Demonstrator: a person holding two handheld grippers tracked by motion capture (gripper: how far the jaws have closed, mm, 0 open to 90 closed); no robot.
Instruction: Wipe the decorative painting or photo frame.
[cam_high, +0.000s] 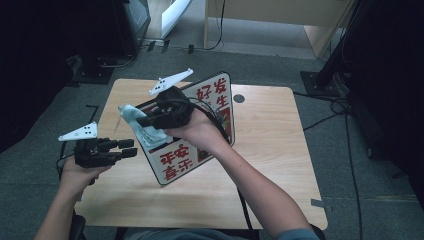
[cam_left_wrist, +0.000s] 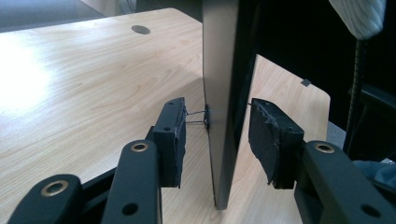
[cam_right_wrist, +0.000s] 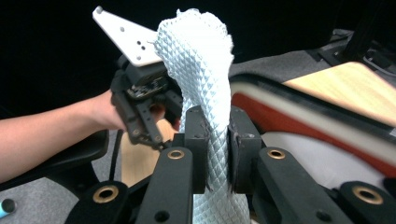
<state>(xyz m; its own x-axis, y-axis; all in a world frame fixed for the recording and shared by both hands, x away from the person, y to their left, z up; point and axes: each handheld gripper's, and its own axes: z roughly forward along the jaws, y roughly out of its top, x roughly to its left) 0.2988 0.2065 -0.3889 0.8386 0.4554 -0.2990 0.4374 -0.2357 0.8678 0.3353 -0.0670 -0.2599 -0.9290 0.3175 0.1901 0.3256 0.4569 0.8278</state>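
Observation:
A white sign board (cam_high: 210, 100) with red characters stands on edge, tilted, on the wooden table (cam_high: 270, 150). My right gripper (cam_high: 145, 120) is raised in front of the board's face and shut on a pale blue quilted cloth (cam_high: 150, 135). In the right gripper view the cloth (cam_right_wrist: 201, 56) rises between the pressed pads (cam_right_wrist: 196, 135). My left gripper (cam_high: 131, 147) points at the board's lower left edge. In the left gripper view that edge (cam_left_wrist: 222, 70) stands between the jaws, with a gap at each pad (cam_left_wrist: 175, 135).
A round cable hole (cam_high: 239, 98) lies in the table behind the board. Cables (cam_high: 345, 115) run over the grey floor to the right, beside a black stand base (cam_high: 320, 82). A light wooden piece of furniture (cam_high: 280, 15) stands at the back.

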